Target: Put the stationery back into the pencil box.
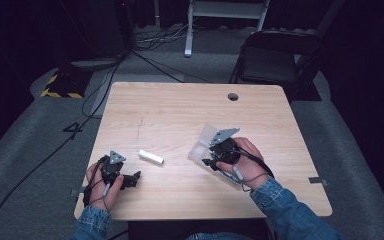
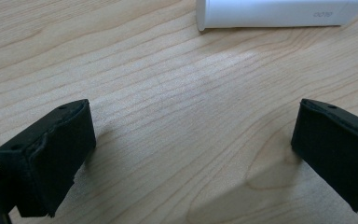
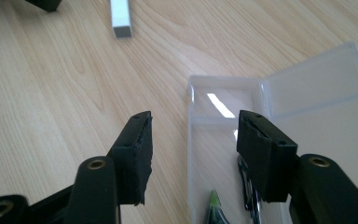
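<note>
A white tube lies on the wooden table between my two grippers. My left gripper rests near the front left edge, its jaws wide open over bare wood with the tube just beyond them. A clear plastic box lies with its lid folded open. My right gripper hovers over the box's near left wall, jaws open and gripping nothing. Inside the box lie a green item and a dark metal item, both partly hidden.
The table has a round cable hole near its far edge. Behind the table stands a dark folding chair. Cables cross the grey floor at left, near a yellow-and-black striped base. A white frame leg stands further back.
</note>
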